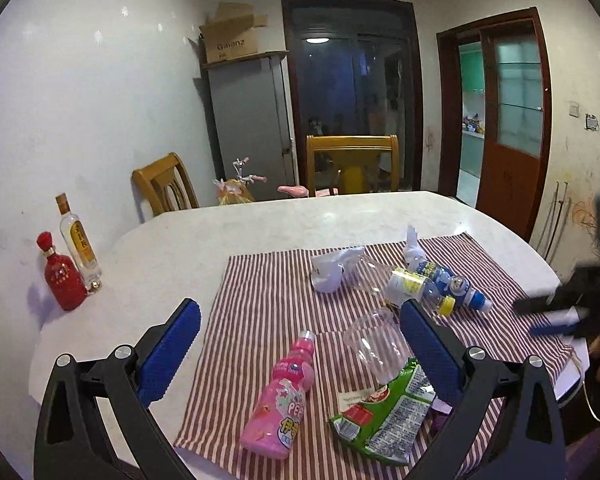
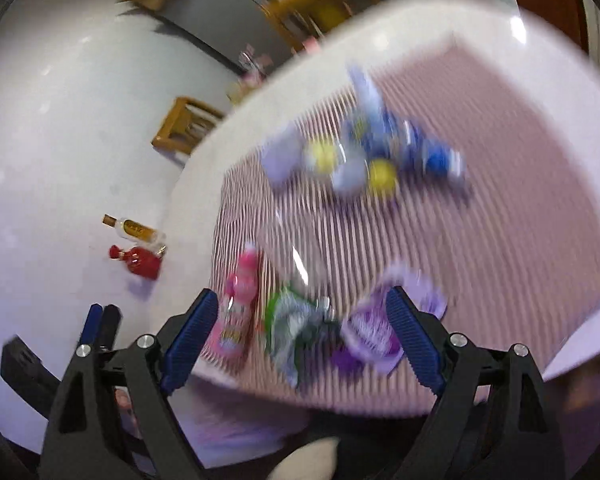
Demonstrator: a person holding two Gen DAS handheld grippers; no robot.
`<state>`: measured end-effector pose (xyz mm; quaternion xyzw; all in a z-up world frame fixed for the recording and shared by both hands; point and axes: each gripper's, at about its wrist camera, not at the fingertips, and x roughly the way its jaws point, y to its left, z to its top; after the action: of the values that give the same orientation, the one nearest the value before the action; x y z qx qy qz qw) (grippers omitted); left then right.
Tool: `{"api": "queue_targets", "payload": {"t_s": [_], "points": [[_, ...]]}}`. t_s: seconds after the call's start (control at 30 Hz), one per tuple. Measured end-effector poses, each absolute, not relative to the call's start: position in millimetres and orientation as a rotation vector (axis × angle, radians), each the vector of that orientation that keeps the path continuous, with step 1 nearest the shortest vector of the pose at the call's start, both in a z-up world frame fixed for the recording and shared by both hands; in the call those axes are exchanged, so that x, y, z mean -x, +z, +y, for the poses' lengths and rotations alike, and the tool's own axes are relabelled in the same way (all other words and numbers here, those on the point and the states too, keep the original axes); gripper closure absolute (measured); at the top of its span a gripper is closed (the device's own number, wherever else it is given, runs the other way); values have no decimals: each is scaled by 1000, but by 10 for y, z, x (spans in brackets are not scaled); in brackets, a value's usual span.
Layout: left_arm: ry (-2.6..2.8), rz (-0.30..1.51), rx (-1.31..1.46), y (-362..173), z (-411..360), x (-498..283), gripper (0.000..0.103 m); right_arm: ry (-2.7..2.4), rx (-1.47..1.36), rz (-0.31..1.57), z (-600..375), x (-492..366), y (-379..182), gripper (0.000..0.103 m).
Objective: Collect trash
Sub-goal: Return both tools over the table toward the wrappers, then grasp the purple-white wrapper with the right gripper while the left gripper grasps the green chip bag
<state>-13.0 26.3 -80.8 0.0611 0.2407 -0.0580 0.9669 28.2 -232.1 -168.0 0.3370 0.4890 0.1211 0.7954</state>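
While both sets of jaws stand apart and empty, trash lies lower centre on the bench: pink bottle beside green wrapper, evidently awaiting the left gripper.

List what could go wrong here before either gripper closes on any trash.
1. The pink bottle lies on its side near the striped cloth's front edge; a nudge from the open left gripper might roll it off the table.
2. The clear plastic cup overlaps the green snack bag, so grabbing one may drag the other.
3. The right wrist view is motion-blurred; the open right gripper may misjudge its target.
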Motion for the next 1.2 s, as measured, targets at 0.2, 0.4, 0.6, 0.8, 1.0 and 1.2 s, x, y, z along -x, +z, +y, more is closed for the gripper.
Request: {"api": "queue_targets", "payload": {"t_s": [0.2,0.4,0.6,0.8,1.0,1.2], "points": [[-113,498,-117,-840,338,108,6,212,-1033,1227,-2491,-120,-2507,29],[-123,515,-134,-908,313,77,6,188,-1102,1258,-2466,-13,-2794,35],[-139,554,-138,-996,283,32,6,195,-1147,1197,-2441,-34,-2934,40],[-148,573,-155,-1041,249,9,6,193,-1103,1130,-2317,-237,-2921,54],[-230,649,-211,-1195,175,-26,6,182,-1051,1143,-2250,-423,-2987,82],[-480,788,-167,-1551,-25,-122,6,202,-987,1099,-2302,-415,-2789,85]]}}
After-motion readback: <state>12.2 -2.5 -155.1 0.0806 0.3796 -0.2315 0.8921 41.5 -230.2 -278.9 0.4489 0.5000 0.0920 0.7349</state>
